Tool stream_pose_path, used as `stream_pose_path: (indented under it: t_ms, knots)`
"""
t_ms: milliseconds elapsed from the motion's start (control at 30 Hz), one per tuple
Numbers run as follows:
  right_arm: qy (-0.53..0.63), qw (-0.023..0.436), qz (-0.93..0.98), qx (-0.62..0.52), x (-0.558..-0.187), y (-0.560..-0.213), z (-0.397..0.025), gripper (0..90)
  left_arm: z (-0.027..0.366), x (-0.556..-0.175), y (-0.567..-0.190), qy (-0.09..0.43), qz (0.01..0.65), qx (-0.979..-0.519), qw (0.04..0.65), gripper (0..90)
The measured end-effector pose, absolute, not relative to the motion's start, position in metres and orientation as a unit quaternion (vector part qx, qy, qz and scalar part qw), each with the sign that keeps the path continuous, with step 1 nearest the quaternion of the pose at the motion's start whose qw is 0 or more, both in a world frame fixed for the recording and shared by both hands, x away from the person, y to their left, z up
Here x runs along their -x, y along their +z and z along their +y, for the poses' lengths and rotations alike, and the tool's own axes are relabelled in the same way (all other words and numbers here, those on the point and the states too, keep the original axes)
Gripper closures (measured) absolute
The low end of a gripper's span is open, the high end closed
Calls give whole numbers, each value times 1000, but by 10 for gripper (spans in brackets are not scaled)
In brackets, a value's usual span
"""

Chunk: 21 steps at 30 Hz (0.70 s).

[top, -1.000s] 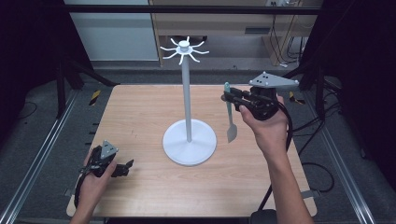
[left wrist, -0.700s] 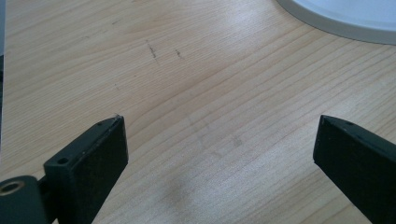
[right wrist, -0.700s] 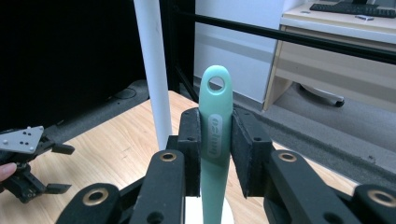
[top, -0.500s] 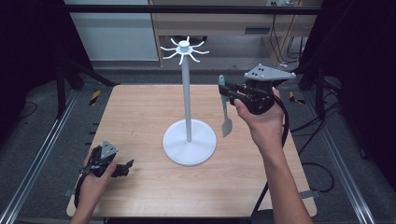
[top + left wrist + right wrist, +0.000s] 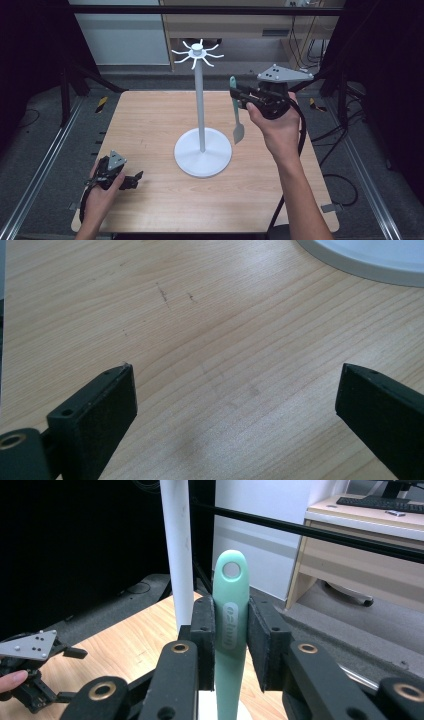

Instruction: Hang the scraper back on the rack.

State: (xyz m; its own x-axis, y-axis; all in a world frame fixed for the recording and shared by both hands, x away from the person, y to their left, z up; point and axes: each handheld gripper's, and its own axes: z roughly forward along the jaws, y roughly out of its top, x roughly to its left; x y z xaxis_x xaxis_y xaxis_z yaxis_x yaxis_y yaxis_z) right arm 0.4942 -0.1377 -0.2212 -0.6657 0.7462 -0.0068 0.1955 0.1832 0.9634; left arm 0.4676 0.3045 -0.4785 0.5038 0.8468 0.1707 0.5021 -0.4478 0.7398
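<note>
A white stand (image 5: 201, 107) with a round base (image 5: 203, 153) and a ring of hooks (image 5: 197, 52) at its top rises from the table's middle. My right gripper (image 5: 236, 96) is shut on the handle of a pale green spatula (image 5: 235, 110), held upright beside the pole, blade hanging down. In the right gripper view the spatula (image 5: 231, 630) sits between the pads (image 5: 204, 642), its hanging hole on top, the pole (image 5: 177, 550) just behind. My left gripper (image 5: 134, 180) rests low on the table's near left, open; its view shows bare wood between its fingers (image 5: 97, 412).
The wooden table (image 5: 150, 125) is ringed by metal rails and a dark frame. A desk and cabinets stand behind it. The stand's base rim (image 5: 370, 262) lies ahead of my left gripper.
My right gripper has lifted the spatula and carried it leftward, closer to the stand's pole. The left gripper has stayed put.
</note>
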Motion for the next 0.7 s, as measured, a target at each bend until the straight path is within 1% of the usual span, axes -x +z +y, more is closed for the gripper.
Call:
stream_pose_path:
  t_ms: [700]
  knots:
    - [570, 254, 719, -305, -486, -207, -123, 745, 304, -467, -479, 271, 418, -807, 317, 28]
